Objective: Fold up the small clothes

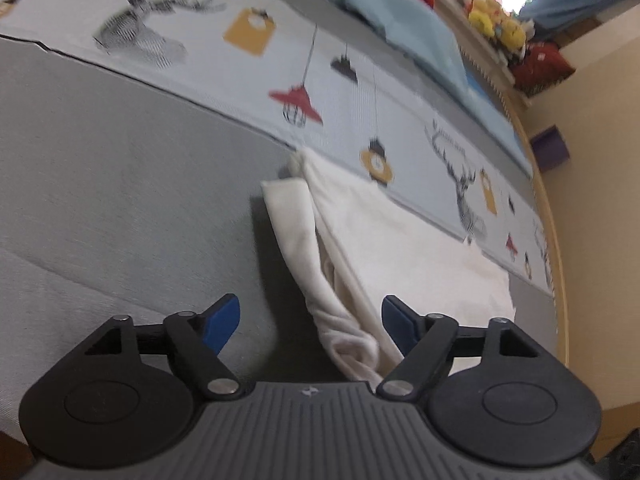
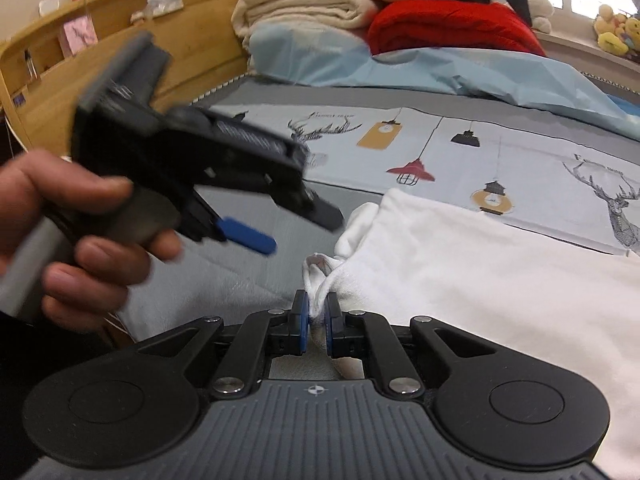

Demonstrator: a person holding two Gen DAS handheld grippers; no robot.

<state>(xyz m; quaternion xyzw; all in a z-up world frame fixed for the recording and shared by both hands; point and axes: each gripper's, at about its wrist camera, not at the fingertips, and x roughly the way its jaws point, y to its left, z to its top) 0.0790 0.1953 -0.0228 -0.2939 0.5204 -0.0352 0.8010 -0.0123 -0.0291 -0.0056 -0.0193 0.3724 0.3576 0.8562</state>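
A white garment (image 1: 400, 240) lies on the bed, partly on the grey sheet and partly on the patterned cover. Its near edge is rolled into a twisted strip (image 1: 344, 328). My left gripper (image 1: 310, 320) is open and hovers just above that strip, jaws wide on either side of it. In the right wrist view the same white garment (image 2: 480, 272) spreads to the right. My right gripper (image 2: 316, 320) is shut on a bunched corner of it. The left gripper (image 2: 280, 224) shows there too, held in a hand at the left, blurred.
The bed has a grey sheet (image 1: 120, 184) and a pale cover with deer and lamp prints (image 2: 460, 152). Folded blankets (image 2: 312, 8), a red one (image 2: 452, 28) and a light blue pillow (image 2: 360, 60) sit at the head. A wooden headboard shelf (image 2: 120, 12) stands behind.
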